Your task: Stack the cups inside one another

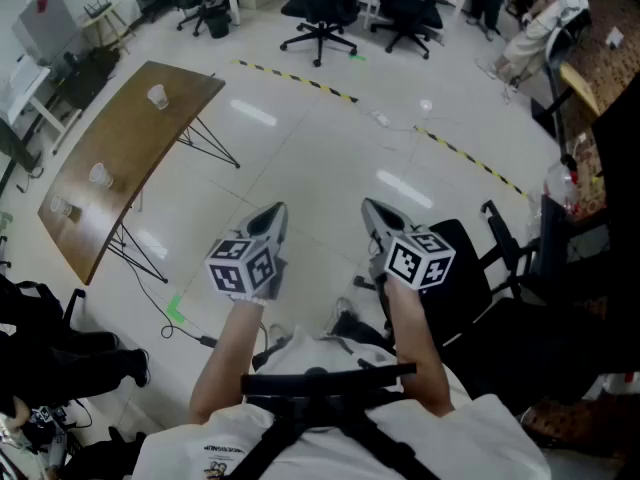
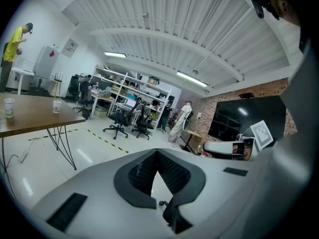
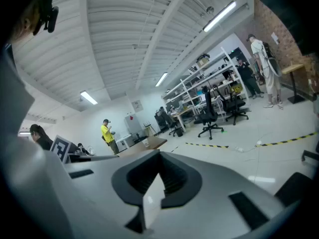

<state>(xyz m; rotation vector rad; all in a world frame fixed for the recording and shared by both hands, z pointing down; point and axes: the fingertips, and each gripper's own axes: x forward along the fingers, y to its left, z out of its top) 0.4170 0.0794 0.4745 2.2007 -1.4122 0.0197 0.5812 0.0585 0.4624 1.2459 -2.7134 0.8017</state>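
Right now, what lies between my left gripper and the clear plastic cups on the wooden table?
Only bare white floor and the thin black legs of the wooden table, seen in the head view.

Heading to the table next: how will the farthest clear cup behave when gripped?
The cup looks thin and see-through, so it is probably light and easily squashed by a firm grip. It stands upright, alone near one end of the smooth wooden table, so a nudge would likely slide or tip it.

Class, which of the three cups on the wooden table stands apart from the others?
The far-end cup, at the table end towards the office chairs; the middle cup and near-end cup sit close together.
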